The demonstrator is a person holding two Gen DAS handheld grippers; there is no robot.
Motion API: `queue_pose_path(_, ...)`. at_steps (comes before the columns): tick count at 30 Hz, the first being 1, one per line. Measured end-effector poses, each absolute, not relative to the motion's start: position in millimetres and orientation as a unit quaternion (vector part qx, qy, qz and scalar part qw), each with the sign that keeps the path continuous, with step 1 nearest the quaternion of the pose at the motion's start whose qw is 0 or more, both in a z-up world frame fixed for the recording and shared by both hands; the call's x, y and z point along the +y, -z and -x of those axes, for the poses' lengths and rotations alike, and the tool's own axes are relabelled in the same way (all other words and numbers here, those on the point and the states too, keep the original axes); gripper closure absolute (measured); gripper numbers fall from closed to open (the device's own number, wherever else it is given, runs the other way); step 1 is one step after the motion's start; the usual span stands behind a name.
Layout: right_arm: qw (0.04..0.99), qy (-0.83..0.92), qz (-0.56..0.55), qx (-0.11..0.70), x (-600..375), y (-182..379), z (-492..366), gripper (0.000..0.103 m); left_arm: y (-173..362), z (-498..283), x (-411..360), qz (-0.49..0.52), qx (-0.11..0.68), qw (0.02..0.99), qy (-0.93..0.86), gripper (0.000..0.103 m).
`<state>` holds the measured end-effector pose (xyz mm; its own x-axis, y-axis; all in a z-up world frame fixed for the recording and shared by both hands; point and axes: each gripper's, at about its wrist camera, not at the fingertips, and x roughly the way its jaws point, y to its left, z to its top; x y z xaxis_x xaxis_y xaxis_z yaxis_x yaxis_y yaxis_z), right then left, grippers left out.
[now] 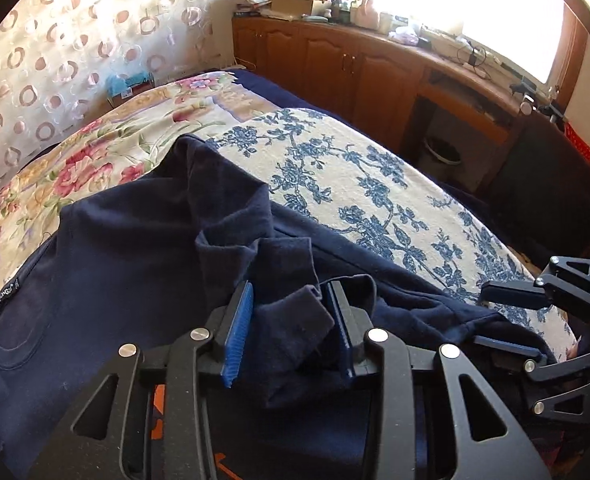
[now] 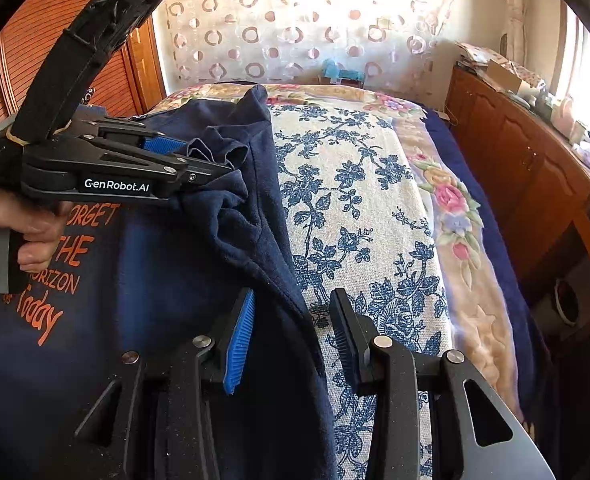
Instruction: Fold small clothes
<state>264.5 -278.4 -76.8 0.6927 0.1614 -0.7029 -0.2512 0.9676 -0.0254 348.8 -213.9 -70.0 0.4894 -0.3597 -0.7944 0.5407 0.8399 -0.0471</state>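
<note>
A navy T-shirt (image 1: 127, 264) with orange lettering lies on the bed; it also shows in the right wrist view (image 2: 167, 280). A bunched fold of its sleeve (image 1: 291, 320) sits between the blue pads of my left gripper (image 1: 291, 312), whose jaws stand fairly wide with the cloth between them. That gripper also shows from the side in the right wrist view (image 2: 211, 160). My right gripper (image 2: 291, 332) is open, its jaws astride the shirt's right edge, low over the bed. It also appears at the right of the left wrist view (image 1: 491, 312).
The bed carries a blue-flowered cover (image 2: 359, 208) and a pink-flowered quilt (image 1: 95, 160). A wooden cabinet (image 1: 335, 64) with clutter on top runs under the bright window. A patterned curtain (image 2: 295, 20) hangs behind the bed.
</note>
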Motion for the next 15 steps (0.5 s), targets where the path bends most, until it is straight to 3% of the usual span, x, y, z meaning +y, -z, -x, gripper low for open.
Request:
queue_pose_path(3,0.918,-0.112,0.061,0.375,-278,77,-264,0.064,67,-347,-201,-0.080,0.422,0.864,0.264,0.092)
queue_pose_path(9,0.918,-0.111,0.062,0.375,-278,77,-265,0.064,39,-321,-159,-0.043,0.382,0.885,0.261,0.093)
queue_pose_path(15,0.918,-0.111,0.063,0.375,-279,77,-265,0.064,37,-296,-119,-0.033,0.391,0.886,0.247,0.093)
